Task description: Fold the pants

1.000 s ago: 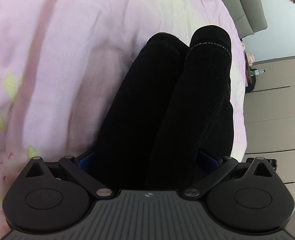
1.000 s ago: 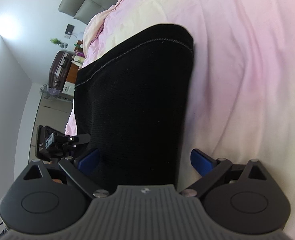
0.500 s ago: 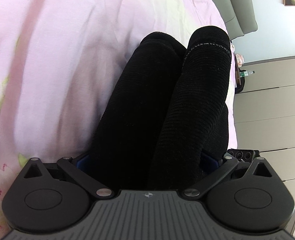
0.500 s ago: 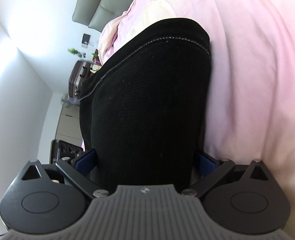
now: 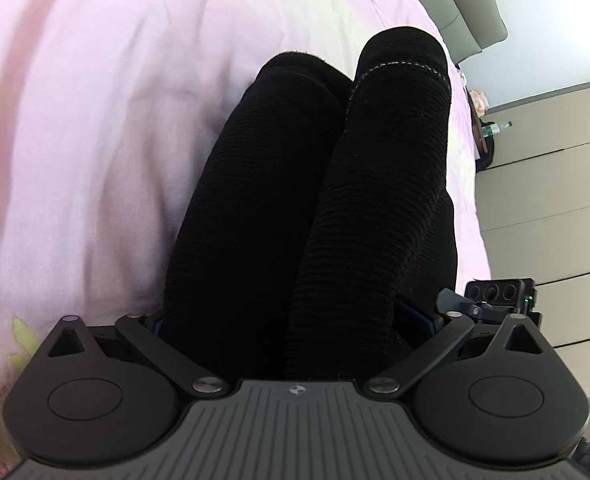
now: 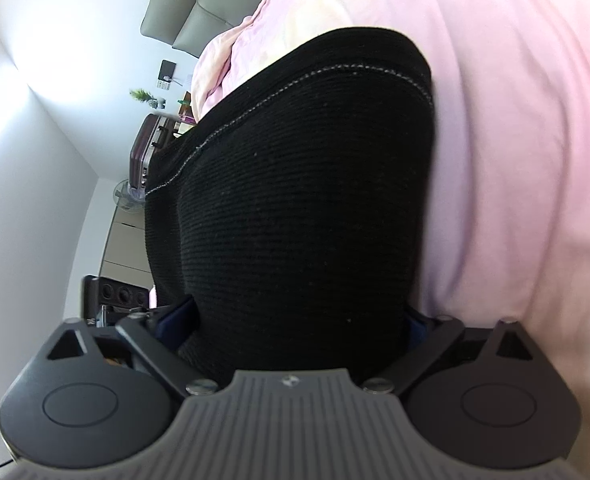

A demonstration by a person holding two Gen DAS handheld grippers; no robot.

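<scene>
Pants (image 5: 319, 200), black ribbed knit, are held bunched above the pink bed sheet (image 5: 95, 120), pinched in the left tool (image 5: 291, 320) and likewise clamped in the right tool (image 6: 301, 320). Folding is judged midway: fabric doubled, not yet laid flat; final placing remains.

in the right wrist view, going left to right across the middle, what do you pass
white wall → maroon suitcase → black pants clamped in the right gripper → pink bedsheet
</scene>
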